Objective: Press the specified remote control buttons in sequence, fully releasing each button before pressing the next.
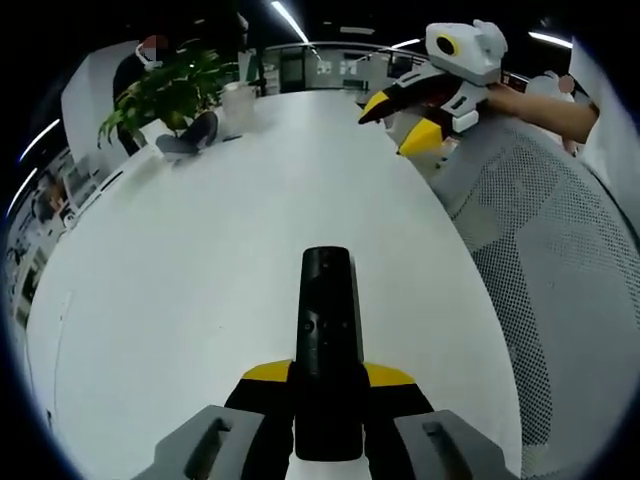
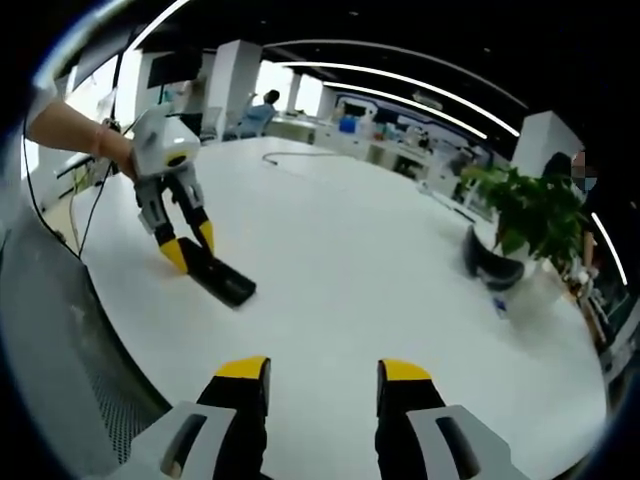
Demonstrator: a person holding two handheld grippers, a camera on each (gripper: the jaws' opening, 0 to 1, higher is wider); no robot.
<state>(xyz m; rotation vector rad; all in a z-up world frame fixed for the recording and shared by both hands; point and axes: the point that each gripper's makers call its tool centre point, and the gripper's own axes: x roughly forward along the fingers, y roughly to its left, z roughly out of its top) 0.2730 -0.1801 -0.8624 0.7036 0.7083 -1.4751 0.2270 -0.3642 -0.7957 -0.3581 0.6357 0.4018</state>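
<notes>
The left gripper is clamped on the near end of the black remote control, which lies on the white table near its edge, while the right gripper hovers above the table with its jaws apart and nothing between them.

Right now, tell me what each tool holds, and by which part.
The left tool holds the remote by its near end. The right tool is open and holds nothing.
</notes>
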